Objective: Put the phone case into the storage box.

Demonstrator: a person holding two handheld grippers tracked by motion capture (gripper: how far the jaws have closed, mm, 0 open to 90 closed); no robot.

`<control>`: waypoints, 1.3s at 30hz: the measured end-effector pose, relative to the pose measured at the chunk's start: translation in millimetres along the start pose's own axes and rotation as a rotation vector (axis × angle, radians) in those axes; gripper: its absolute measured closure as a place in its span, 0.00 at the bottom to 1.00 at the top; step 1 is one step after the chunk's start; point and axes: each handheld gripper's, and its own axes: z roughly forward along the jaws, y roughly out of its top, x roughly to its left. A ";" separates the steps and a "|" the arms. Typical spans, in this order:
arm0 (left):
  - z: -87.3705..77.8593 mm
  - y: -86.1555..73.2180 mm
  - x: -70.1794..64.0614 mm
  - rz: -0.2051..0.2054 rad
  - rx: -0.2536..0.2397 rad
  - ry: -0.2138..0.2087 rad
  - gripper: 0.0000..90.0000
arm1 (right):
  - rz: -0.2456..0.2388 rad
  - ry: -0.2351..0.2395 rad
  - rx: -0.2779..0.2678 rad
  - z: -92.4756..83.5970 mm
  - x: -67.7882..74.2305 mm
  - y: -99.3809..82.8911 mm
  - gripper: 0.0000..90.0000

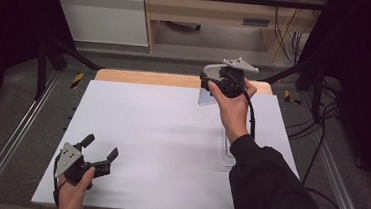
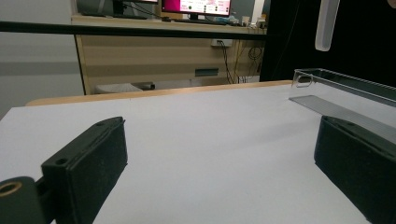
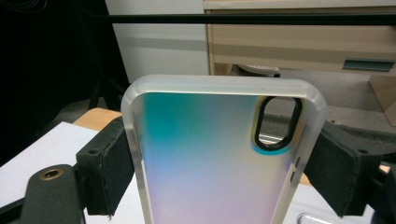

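Right gripper view | phone case (image 3: 210, 158) upright, camera cutout topmost | right tool (image 3: 219, 168) clamps sides

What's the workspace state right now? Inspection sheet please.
Surface: white board on a wooden table.
Job's things: phone case, frosted and iridescent, held off the board; clear tray on the board's right side.
Clutter: nothing seen.
Grippers: right gripper shut on the phone case's long edges; left gripper open, holding nothing, low at the near left.
Cables: black cable runs along the right forearm; more on the floor at right.
Surroundings: black frame, wooden desk, monitors behind.
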 end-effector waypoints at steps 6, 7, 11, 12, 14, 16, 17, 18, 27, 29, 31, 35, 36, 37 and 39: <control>0.4 0.1 -0.8 -0.003 -0.003 -0.013 0.02 | 0.009 -0.022 -0.009 -2.2 -12.0 4.3 0.20; 0.4 0.1 -0.7 -0.002 -0.003 -0.013 0.02 | 0.009 -0.026 -0.010 -2.6 -13.7 4.6 0.20; 0.1 0.0 -0.3 0.000 -0.004 -0.011 0.02 | 0.008 -0.038 -0.013 -4.3 -19.4 5.1 0.20; 0.0 0.1 -0.2 0.000 -0.004 -0.011 0.02 | 0.008 -0.042 -0.014 -4.8 -21.2 5.1 0.20; 0.0 0.1 -0.2 0.001 -0.005 -0.011 0.02 | 0.007 -0.048 -0.015 -5.7 -23.7 5.3 0.20; -0.1 0.1 -0.2 0.002 -0.006 -0.012 0.02 | 0.007 -0.056 -0.016 -6.8 -26.6 5.6 0.20; -0.1 0.0 -0.2 0.003 -0.007 -0.012 0.02 | 0.008 -0.061 -0.016 -7.2 -28.4 5.7 0.20; -0.2 0.0 -0.2 0.003 -0.007 -0.012 0.02 | 0.009 -0.063 -0.016 -7.4 -29.6 5.8 0.20; -1.0 0.2 0.6 0.000 -0.014 -0.011 0.02 | 0.018 -0.092 -0.018 -9.4 -41.7 5.3 0.20; -0.9 0.2 0.4 0.002 -0.014 -0.010 0.02 | 0.015 -0.100 -0.018 -9.8 -44.9 4.7 0.20; -0.8 0.2 0.1 0.004 -0.015 -0.011 0.02 | 0.019 -0.106 -0.018 -9.8 -47.9 3.6 0.20; -0.9 0.2 0.2 0.004 -0.015 -0.011 0.02 | 0.026 -0.125 -0.016 -10.9 -54.0 0.8 0.20; -1.1 0.3 0.4 0.006 -0.013 -0.010 0.02 | 0.026 -0.130 -0.018 -11.1 -55.2 0.3 0.20; -1.1 0.2 0.5 0.005 -0.013 -0.010 0.02 | 0.028 -0.133 -0.018 -11.4 -57.1 -0.3 0.20; -1.1 0.2 0.5 0.005 -0.013 -0.010 0.02 | 0.035 -0.141 -0.017 -11.8 -60.7 -1.4 0.20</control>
